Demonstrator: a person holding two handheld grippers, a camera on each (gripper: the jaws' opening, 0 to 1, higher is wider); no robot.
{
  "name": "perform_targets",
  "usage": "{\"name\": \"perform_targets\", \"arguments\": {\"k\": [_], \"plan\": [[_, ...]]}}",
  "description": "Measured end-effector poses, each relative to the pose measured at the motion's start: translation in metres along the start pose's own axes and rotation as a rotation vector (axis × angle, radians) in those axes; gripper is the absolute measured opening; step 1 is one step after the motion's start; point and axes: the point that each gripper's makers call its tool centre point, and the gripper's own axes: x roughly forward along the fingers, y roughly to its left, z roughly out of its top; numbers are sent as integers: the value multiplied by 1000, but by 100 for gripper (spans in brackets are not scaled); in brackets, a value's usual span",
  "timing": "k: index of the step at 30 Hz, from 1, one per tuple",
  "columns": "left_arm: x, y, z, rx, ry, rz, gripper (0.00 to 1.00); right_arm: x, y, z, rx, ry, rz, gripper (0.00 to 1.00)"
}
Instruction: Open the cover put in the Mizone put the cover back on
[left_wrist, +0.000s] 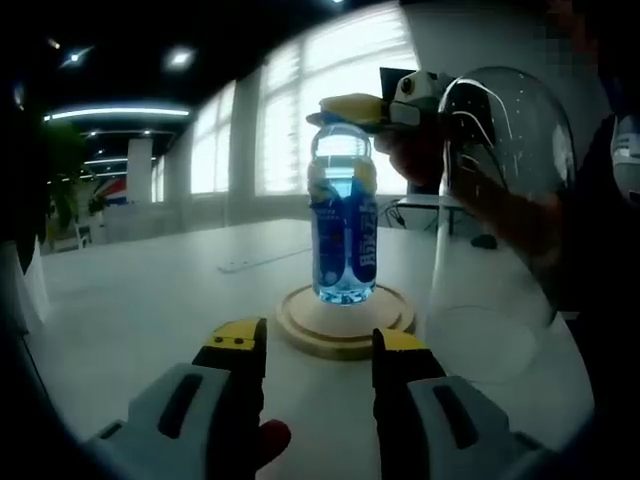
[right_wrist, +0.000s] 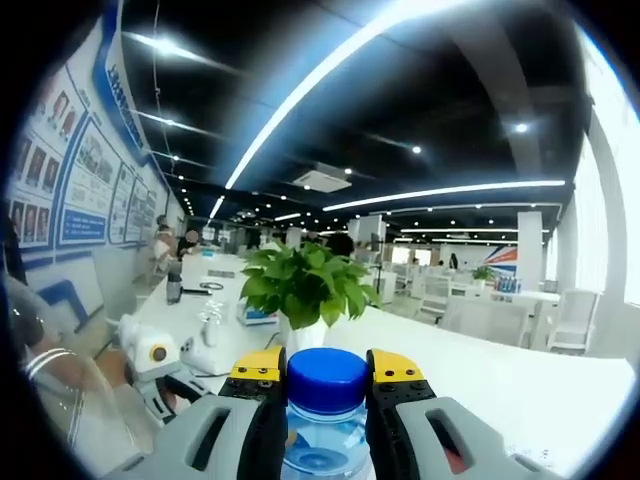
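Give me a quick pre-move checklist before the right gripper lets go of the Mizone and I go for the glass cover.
1. Mizone bottle standing upright on the wooden base: ok.
2. Bottle centred on the base: roughly, ok.
3. Right gripper jaws at the blue cap: ok, they flank it closely; firm contact cannot tell.
4. Left gripper open and clear of the base: ok, jaws apart, short of the base rim.
5. Glass cover off the base: ok, it stands on the table beside it.
6. Room for the right gripper to lift away without hitting the cover: cannot tell.
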Motion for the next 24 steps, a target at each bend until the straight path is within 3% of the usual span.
{"name": "perform_targets", "arguments": {"k": [11,12,14,16,24], "plan": [[0,0,0,3,1,2,36,-1,2,-19,23,27,-5,23],[0,0,0,2,2,2,36,-2,-1,-11,31,-25,-19,23],[0,1,0,3,2,2,36,-3,1,-17,29,13,-6,23],[0,1,0,3,3,1,36,2,-13,-14,47,-9,-13,23],[2,-3,-6,13,24,-11,36,5,-13,-10,46,-27,-15,23]]}}
